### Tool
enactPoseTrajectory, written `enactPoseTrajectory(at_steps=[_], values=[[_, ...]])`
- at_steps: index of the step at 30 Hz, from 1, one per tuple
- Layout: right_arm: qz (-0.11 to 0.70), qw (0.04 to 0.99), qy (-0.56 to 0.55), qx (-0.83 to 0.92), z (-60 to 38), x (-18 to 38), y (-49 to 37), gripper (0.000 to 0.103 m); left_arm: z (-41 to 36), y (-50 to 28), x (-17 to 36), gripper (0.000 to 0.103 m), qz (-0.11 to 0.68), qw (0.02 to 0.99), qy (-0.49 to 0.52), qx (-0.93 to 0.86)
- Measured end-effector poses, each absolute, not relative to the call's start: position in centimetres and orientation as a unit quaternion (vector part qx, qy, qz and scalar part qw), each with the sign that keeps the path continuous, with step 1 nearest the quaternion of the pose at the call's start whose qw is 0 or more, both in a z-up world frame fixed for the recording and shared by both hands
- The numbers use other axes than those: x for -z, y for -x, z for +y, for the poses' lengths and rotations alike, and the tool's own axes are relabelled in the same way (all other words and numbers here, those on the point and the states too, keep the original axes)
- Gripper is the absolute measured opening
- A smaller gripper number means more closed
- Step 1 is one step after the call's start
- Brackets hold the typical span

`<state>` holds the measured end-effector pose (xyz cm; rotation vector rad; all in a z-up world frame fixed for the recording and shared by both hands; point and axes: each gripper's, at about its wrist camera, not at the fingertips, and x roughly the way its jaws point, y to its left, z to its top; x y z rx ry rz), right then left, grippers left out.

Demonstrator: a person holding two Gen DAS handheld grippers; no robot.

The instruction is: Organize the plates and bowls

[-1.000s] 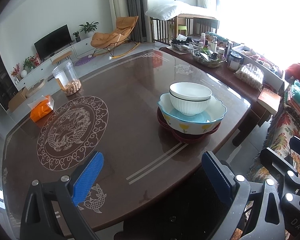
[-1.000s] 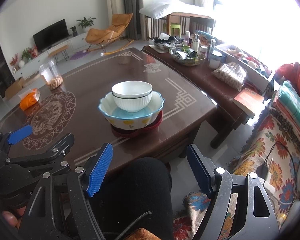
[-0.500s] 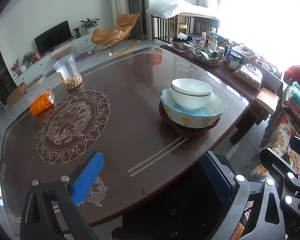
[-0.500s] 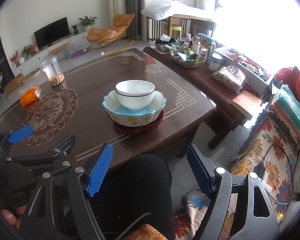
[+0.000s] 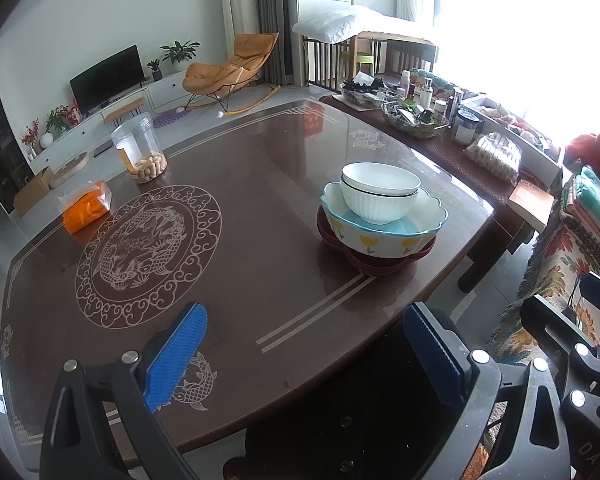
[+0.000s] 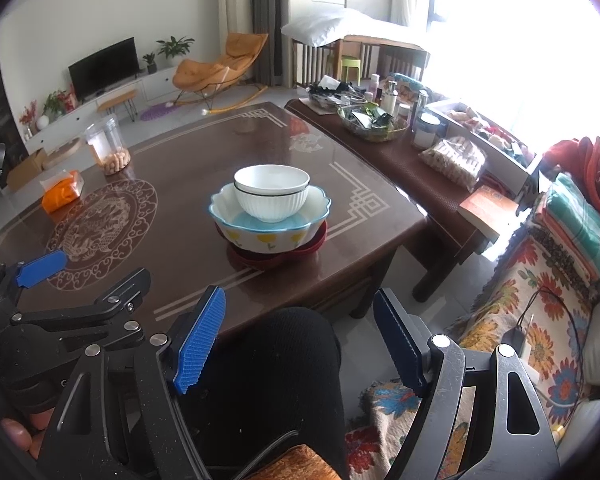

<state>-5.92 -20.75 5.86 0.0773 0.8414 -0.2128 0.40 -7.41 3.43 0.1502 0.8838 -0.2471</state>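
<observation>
A white ribbed bowl (image 5: 378, 194) (image 6: 272, 192) sits nested in a scalloped blue-and-white bowl with yellow flowers (image 5: 384, 228) (image 6: 270, 222). Both rest on dark red plates (image 5: 380, 266) (image 6: 274, 254) near the right side of the brown table (image 5: 240, 272) (image 6: 180, 240). My left gripper (image 5: 304, 356) hangs open over the table's near edge, well short of the stack, with nothing between its blue pads. My right gripper (image 6: 298, 342) is also open and empty, held back over a person's dark-clad knee (image 6: 272, 368), nearer than the table edge.
A clear jar of snacks (image 5: 140, 150) and an orange tissue pack (image 5: 86, 206) stand at the table's far left. A cluttered lower side table (image 6: 400, 148) runs along the right, with a patterned sofa (image 6: 540, 300) beyond it. The left gripper's body (image 6: 60, 320) fills the right wrist view's lower left.
Both views have drifted back slightly, so the bowl stack appears a touch farther away. Both grippers stay open and the stack has not moved.
</observation>
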Motion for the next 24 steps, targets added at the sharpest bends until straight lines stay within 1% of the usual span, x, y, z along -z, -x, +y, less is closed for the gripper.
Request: enactPoseTrajectory(at_steps=[24], values=[[0.408, 0.906, -0.039, 0.102, -20.84, -5.83, 6.0, 0.08, -7.61, -0.22, -4.03, 0.098, 0.426, 0.896, -0.065, 0.113]])
